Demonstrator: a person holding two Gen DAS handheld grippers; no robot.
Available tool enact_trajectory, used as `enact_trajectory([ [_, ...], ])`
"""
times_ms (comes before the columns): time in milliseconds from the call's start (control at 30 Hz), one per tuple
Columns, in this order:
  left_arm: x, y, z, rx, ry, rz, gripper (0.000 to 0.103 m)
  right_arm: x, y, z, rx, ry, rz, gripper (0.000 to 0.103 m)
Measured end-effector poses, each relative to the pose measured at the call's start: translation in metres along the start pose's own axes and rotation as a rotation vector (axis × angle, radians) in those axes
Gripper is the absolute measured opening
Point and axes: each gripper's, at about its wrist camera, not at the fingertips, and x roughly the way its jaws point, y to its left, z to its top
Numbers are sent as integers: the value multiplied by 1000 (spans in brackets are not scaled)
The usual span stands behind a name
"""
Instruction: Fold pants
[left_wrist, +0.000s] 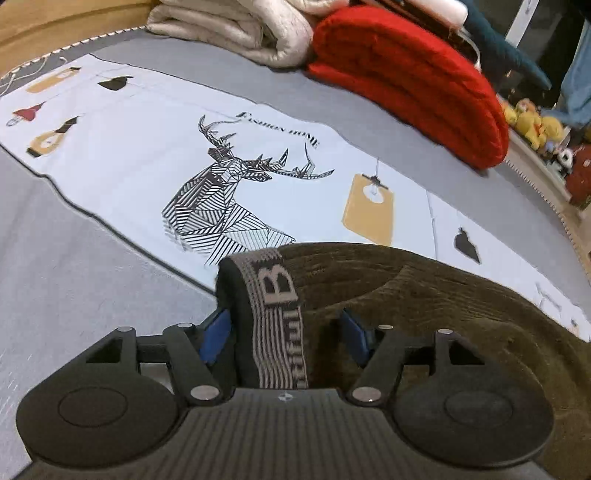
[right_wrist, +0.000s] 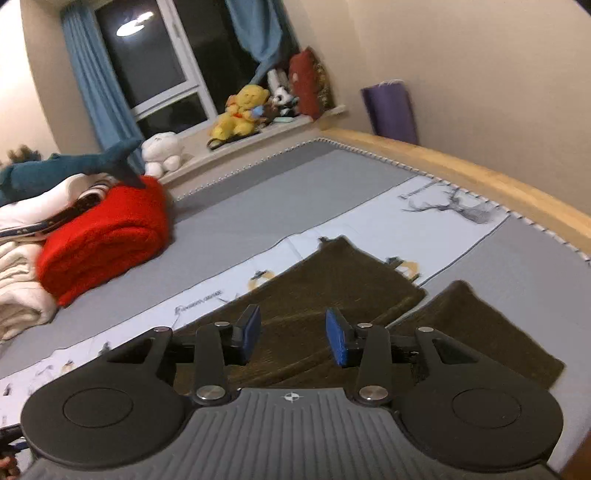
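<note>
The left gripper (left_wrist: 284, 332) stands with its jaws apart, and the striped waistband (left_wrist: 277, 314) of the pants (left_wrist: 424, 295) rises between the blue pads (left_wrist: 216, 334). The left pad lies right against the band; the right pad stands clear of the cloth, so the band is loose between them rather than pinched. The right gripper (right_wrist: 291, 334) is also released, its jaws apart with nothing between them, hanging above the pants (right_wrist: 314, 314).

The pants are dark olive and ribbed. They lie on a bed, partly on a pale cloth (left_wrist: 129, 155) printed with a deer and lamps, partly on the grey sheet (left_wrist: 55, 258). In the right wrist view both legs stretch away flat, side by side with a narrow gap between them.

Farther off, a folded red blanket (left_wrist: 406, 81) lies on the sheet, touching a stack of white bedding (left_wrist: 236, 29). Beyond the bed's wooden edge (right_wrist: 480, 173), stuffed toys (right_wrist: 243, 110) sit on a windowsill beneath blue curtains (right_wrist: 96, 81).
</note>
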Motion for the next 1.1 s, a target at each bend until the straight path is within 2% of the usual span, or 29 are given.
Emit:
enact_trajectory([
  [33,4,-3,0,28,5,15,56,-3,1,0,-7,-20,-13,42],
  [67,8,-7,1,77,7,48,36,-3,3,-1,-17,-23,-26,42],
  [133,10,-4,9,124,-43,85,16,2,4,-5,-46,0,-54,42],
  [167,8,2,15,97,-59,92,15,4,6,-7,-52,9,-65,42],
  [233,8,9,22,50,-42,94,15,5,7,-9,-45,18,-65,42],
  [300,9,1,20,128,11,117,21,9,11,-11,-34,20,-63,42],
  [333,2,-3,18,169,9,142,25,13,14,-11,-32,22,-63,42],
  [400,-21,-4,13,166,-33,182,37,20,21,-11,-34,25,-55,42],
  [467,-48,-3,1,160,-58,145,40,26,28,-10,-37,28,-36,42],
  [533,-73,-7,-20,197,-56,108,40,30,39,-11,-29,33,-1,42],
  [633,-86,-12,-54,297,25,36,40,34,59,-14,-29,40,51,42],
  [667,-86,-12,-66,343,51,41,40,35,66,-15,-32,40,67,42],
  [700,-81,-11,-77,394,88,96,40,35,73,-16,-37,40,84,42],
  [733,-71,-4,-78,360,160,151,44,36,81,-17,-45,41,99,42],
  [767,-69,10,-74,269,195,144,52,36,87,-18,-51,42,111,42],
  [800,-70,22,-70,171,222,127,53,36,93,-20,-55,43,124,42],
  [833,-71,28,-70,135,238,112,53,36,99,-21,-56,45,136,42],
  [900,-76,27,-77,144,262,91,55,36,107,-24,-49,55,159,42],
  [1000,-88,20,-81,169,245,45,61,34,115,-28,-33,69,186,42],
  [1100,-76,20,-87,180,332,74,62,28,119,-32,-49,75,201,42],
])
